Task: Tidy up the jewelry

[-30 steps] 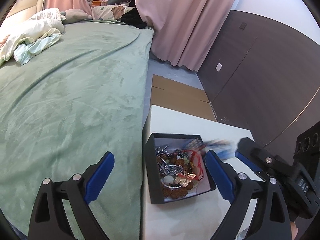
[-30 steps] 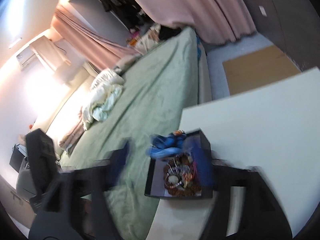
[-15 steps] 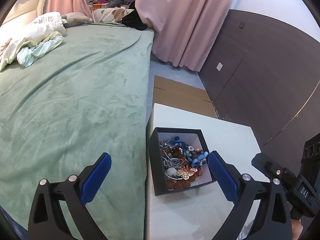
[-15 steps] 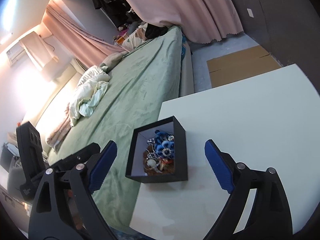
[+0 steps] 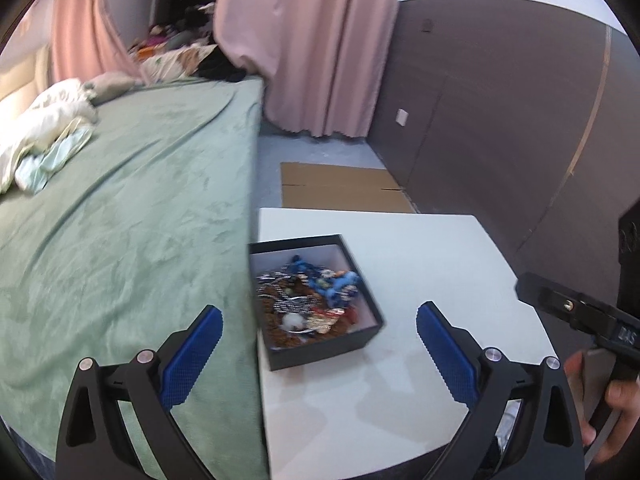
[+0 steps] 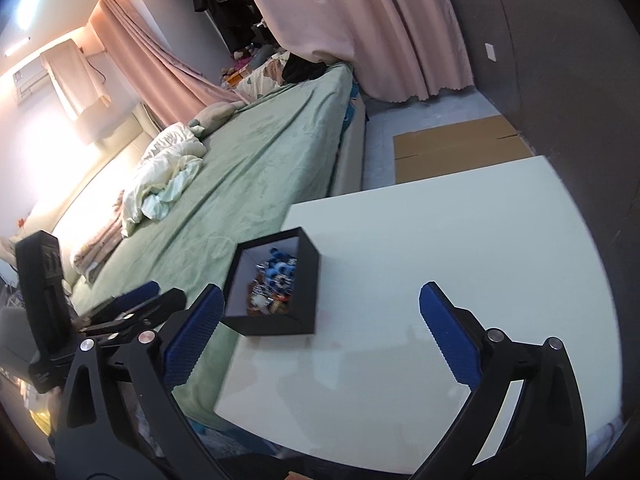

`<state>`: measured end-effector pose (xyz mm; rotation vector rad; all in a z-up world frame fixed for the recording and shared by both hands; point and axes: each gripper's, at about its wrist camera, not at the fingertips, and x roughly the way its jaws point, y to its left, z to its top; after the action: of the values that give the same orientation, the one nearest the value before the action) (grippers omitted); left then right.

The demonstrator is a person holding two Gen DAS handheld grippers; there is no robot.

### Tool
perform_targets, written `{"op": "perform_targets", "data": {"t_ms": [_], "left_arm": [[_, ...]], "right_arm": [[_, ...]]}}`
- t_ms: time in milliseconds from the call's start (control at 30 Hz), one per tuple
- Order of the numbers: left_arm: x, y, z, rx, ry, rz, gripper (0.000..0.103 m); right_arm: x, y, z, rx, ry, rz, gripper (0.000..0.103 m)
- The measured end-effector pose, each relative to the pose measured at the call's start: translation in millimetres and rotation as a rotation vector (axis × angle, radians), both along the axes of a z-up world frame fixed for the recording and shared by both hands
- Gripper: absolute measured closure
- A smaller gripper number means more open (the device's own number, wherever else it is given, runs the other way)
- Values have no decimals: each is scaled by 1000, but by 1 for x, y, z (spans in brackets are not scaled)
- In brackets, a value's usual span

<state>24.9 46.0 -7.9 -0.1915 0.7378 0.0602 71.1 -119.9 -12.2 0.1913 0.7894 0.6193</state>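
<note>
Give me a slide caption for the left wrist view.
Left gripper, jaws wide and empty, above a black box of tangled jewelry on a white table beside a green bed.

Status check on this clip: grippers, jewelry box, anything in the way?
Left gripper open, empty. Right gripper opening, nothing between its jaws. Black box of jewelry on white table, near bed-side edge. Nothing in the way.

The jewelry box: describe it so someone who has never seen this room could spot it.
Find the white table beside the green bed. At its bed-side edge sits a small black open box, white inside, heaped with tangled jewelry, blue beads on top. Nothing else stands on that table.
</note>
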Motion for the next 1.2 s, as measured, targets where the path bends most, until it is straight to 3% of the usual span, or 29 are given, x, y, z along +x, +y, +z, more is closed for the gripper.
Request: {"op": "perform_targets", "data": {"t_ms": [600,1200], "left_arm": [[-19,-42,15,-6,-70,-54,9],[-19,-45,17,7,-79,-59,9]], "right_arm": [[-17,-59,11,-74,-58,-39,5],[-19,-64,12,-20,-41,-37,5]]}}
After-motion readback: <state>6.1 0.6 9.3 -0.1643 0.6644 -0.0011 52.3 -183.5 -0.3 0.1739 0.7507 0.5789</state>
